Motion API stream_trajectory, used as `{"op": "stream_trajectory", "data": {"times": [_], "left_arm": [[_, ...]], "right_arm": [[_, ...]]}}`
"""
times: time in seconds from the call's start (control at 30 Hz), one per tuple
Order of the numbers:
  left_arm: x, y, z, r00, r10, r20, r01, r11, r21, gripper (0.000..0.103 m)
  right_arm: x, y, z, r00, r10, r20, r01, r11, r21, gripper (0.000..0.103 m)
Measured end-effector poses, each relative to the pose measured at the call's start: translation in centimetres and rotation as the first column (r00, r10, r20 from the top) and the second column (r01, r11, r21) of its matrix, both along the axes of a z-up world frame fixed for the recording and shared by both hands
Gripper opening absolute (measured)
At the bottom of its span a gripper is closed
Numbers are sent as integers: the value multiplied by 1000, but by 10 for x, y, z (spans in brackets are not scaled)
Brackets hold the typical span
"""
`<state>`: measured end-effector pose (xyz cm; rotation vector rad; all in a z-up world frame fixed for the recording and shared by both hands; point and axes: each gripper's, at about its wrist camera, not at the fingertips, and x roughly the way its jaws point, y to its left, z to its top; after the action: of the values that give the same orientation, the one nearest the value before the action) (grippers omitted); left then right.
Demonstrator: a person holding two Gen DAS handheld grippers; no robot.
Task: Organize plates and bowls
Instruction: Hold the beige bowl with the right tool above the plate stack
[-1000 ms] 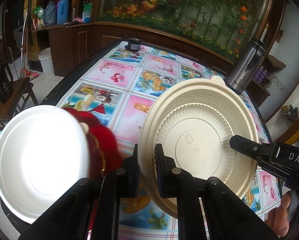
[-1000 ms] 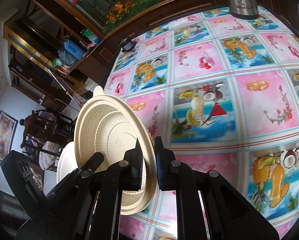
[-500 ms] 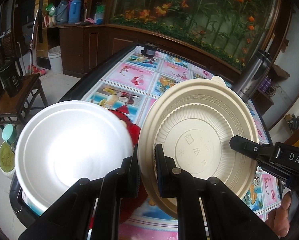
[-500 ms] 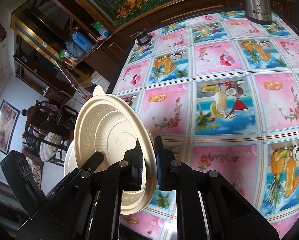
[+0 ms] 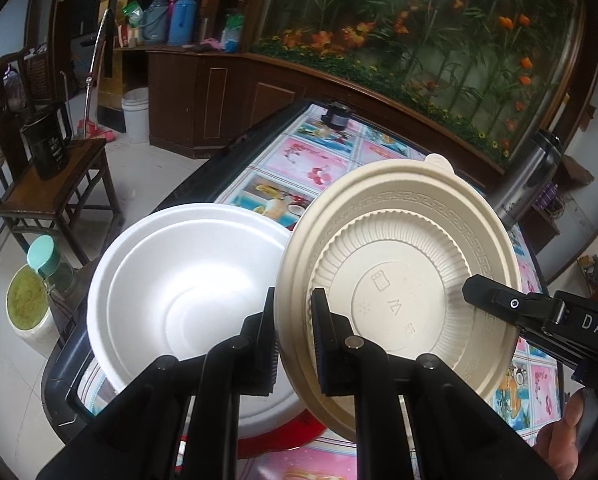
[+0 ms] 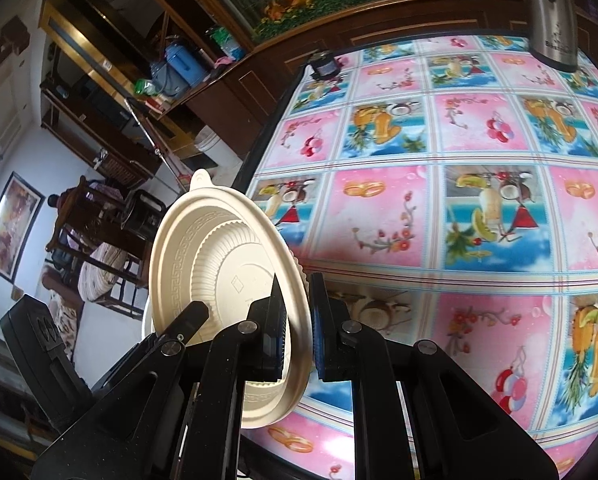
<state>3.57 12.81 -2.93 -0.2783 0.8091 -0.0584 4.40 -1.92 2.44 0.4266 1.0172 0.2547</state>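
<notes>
A beige embossed plate [image 5: 411, 280] with a small tab hangs tilted on edge above the table. My left gripper [image 5: 293, 300] is shut on its near rim. My right gripper [image 5: 469, 286] reaches in from the right and clamps the opposite rim. In the right wrist view the right gripper [image 6: 299, 284] pinches that beige plate [image 6: 219, 248], and the left gripper [image 6: 195, 312] shows at its lower left. A white foam bowl [image 5: 179, 292] sits upright at the table's corner, just left of the plate, on something red [image 5: 299, 428]. Only a sliver of the white bowl [image 6: 147, 320] shows behind the plate.
The table [image 6: 459, 140] wears a pink and blue fruit-print cloth. A steel flask [image 5: 527, 184] stands at its far right and a small dark object [image 5: 337, 116] at its far edge. Left of the table are a wooden chair [image 5: 47, 184] and a teal-lidded jar [image 5: 47, 260].
Both grippers carried the beige plate leftward toward the table's corner. The white bowl now sits close beside the plate, and the red thing is mostly hidden under it.
</notes>
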Motion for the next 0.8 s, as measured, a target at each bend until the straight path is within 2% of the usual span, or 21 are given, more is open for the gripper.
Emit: {"op": "stream_trajectory", "data": {"times": [0.27,0.37,0.53,0.8], "left_arm": [[-2,15,1,1000,28,1,-28,1000,-14,13],[-3,20,3,1000,16,-5,-17,998,-56,13],[-4,23,16,1000,-6,14,6,998,-61,13],[-11,51,66,991,62,116,-66,997,34,13]], "right_arm": [[4,20,2,1000,31,3,-31,1000,-5,11],[4,26,6,999,42,14,-42,999,-11,11],[0,28,19,998,48,46,-47,999,-22,11],[10,51,51,992,80,97,-85,995,48,11]]}}
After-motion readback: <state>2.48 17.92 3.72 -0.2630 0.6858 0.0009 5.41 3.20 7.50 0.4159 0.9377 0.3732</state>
